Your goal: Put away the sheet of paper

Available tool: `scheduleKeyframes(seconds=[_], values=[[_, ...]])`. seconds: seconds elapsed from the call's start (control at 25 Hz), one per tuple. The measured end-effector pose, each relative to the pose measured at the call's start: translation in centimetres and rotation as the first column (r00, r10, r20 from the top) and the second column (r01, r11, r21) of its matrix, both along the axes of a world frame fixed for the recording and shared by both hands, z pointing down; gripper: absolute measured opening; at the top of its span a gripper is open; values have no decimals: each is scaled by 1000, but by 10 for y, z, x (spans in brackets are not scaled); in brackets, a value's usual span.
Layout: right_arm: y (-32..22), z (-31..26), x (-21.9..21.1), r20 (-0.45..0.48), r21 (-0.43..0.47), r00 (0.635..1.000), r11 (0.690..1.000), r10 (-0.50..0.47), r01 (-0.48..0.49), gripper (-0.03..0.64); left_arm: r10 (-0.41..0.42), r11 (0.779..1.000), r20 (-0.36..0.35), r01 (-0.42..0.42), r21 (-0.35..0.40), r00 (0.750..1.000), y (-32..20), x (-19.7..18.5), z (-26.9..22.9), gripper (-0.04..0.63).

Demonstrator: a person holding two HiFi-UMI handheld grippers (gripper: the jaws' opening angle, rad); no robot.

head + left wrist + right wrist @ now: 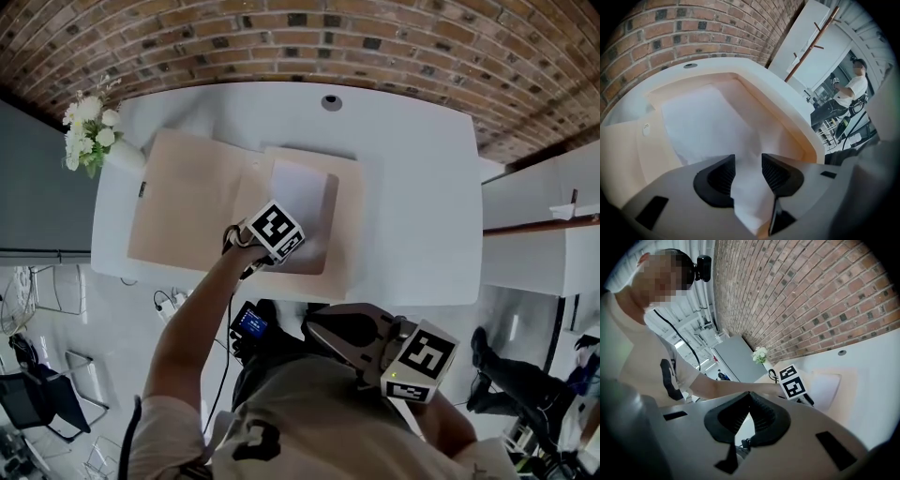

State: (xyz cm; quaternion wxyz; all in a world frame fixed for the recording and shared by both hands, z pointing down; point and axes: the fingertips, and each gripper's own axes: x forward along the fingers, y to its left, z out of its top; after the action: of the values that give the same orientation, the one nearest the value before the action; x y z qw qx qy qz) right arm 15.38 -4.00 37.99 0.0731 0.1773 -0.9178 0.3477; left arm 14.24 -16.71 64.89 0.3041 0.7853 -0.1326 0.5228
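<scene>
Loft-style office or studio: exposed brick wall, white desk, vase of flowers, coat stand.

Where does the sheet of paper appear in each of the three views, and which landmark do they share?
Head view: sheet of paper at centre, on the open folder.
Left gripper view: sheet fills the centre, reaching between jaws of the left gripper.
Right gripper view: sheet small, right of centre.
Shared landmark: the round hole behind the folder.
</scene>
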Motion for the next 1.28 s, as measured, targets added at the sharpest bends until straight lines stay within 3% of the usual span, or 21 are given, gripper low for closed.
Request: scheduleKeyframes(seconds=[0.32,1.28], values=[[6,3,-1,5,-11,1000,1000,-10,10,21,34,999,9,-34,14,999,2,5,0,181],[20,-1,-17,-3,6,999,999,-33,33,21,-33,991,-72,42,123,997,-6,-2,-35,230]])
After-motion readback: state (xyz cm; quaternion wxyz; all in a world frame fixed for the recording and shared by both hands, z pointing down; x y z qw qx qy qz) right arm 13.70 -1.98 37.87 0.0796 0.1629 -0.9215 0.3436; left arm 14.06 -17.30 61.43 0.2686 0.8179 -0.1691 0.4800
